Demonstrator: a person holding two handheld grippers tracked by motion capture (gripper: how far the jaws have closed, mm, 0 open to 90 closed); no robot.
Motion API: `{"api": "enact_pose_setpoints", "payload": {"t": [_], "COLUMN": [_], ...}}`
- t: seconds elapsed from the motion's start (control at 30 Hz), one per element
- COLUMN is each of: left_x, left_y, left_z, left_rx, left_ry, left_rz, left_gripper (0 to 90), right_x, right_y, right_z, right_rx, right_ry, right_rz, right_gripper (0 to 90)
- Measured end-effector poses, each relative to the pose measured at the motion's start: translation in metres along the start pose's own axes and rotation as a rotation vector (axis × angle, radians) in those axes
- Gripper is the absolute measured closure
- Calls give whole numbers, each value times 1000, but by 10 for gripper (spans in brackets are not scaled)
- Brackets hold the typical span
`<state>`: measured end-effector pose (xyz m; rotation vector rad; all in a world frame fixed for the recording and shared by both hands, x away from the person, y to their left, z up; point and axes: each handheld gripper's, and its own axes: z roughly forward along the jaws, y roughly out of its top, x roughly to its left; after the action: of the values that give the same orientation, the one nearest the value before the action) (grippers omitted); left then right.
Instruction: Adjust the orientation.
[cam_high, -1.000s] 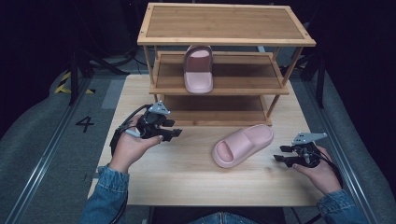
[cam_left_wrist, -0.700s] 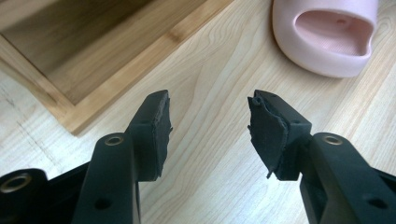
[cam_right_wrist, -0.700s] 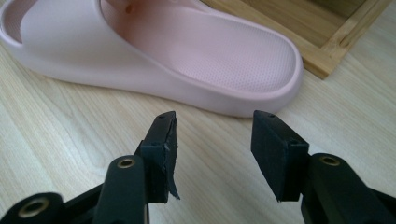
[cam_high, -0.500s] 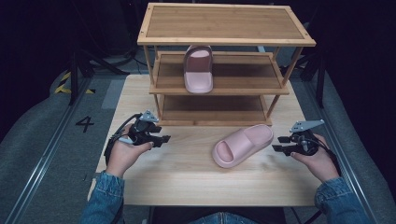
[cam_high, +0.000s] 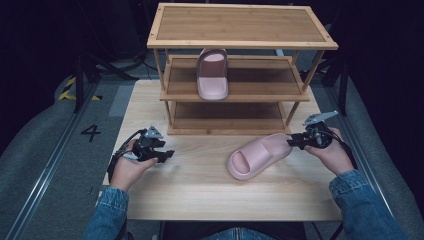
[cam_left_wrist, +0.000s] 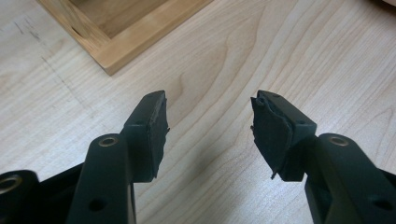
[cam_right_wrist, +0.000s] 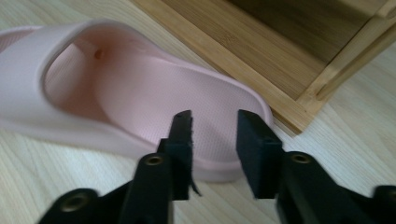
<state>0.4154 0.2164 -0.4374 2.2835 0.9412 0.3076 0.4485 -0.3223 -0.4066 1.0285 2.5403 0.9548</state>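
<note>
The three-tier bamboo rack (cam_high: 240, 30) stood at the far side of the table (cam_high: 200, 195), its bottom shelf at table level. On its middle shelf lay one pink slipper (cam_high: 212, 74), toe toward the person, its long axis running front to back.

The second pink slipper (cam_high: 260, 155) lay on the tabletop just in front of the rack's right leg. It was a smooth, one-piece foam slide with a broad strap and a finely dotted footbed. Its long axis ran diagonally: the open toe pointed toward the person and to the left, the heel toward the right gripper (cam_high: 296, 142).

In the right gripper view that gripper (cam_right_wrist: 215, 122) reached over the heel rim of the slipper (cam_right_wrist: 140, 88); its jaws had just been closing and stood half-narrowed, one over the footbed, one near the rim. Whether the pads pressed on the rim could not be made out. The slipper's toe end was cut off at the left edge.

The left gripper (cam_high: 165, 155) hung low over bare wood, well apart from the slipper, jaws wide and holding nothing (cam_left_wrist: 210, 121). A corner of the rack (cam_left_wrist: 116, 32) showed beyond them.
</note>
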Motion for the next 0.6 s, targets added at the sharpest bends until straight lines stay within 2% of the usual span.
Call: {"api": "enact_pose_setpoints", "payload": {"t": [0.07,0.2,0.37,0.6], "left_x": [0,0,-3,-2], "left_y": [-1,-1,1,0], "left_z": [1,0,2,1], "left_rx": [11,2,10,8], "left_ry": [-5,-9,-18,-16], "left_rz": [-3,-9,-13,-19], "left_gripper": [452,452,451,449], "right_x": [-4,-12,-14,-17], "right_y": [3,12,21,31], "right_z": [6,17,27,45], "right_rx": [16,25,35,50], "right_ry": [9,8,-8,-37], "right_rz": [16,23,-3,-10], "right_gripper": [731,812,898,900]}}
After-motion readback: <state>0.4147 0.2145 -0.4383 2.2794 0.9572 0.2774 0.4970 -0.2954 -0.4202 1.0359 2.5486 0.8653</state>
